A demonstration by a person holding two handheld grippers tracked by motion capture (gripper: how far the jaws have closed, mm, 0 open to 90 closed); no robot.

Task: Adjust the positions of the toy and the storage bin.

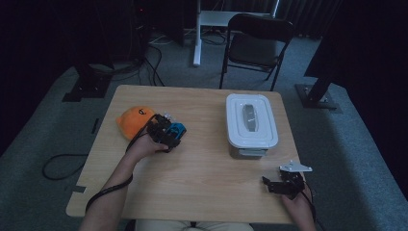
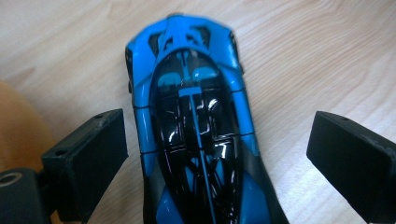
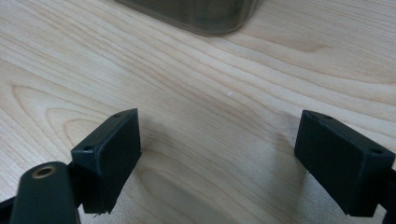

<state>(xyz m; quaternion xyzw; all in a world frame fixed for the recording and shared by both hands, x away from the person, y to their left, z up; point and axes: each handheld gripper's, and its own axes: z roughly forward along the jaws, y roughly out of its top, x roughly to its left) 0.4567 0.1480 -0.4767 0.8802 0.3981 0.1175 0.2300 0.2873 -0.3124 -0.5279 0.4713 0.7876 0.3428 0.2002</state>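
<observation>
A blue and black toy car (image 2: 196, 130) lies on the wooden table (image 1: 202, 163), between the jaws of my left gripper (image 2: 217, 158). The jaws stand apart on either side of the car with a gap to each, so the gripper is open. From above, the left gripper (image 1: 168, 136) hovers over the blue car (image 1: 178, 129) at the table's left middle. My right gripper (image 3: 224, 158) is open over bare wood, and sits near the table's front right corner (image 1: 276, 184).
An orange plush toy (image 1: 134, 120) lies just left of the car; its edge shows in the left gripper view (image 2: 18, 126). A white lidded box (image 1: 250, 122) stands at the right middle, its base (image 3: 196, 14) ahead of the right gripper. A chair (image 1: 257, 41) stands beyond the table.
</observation>
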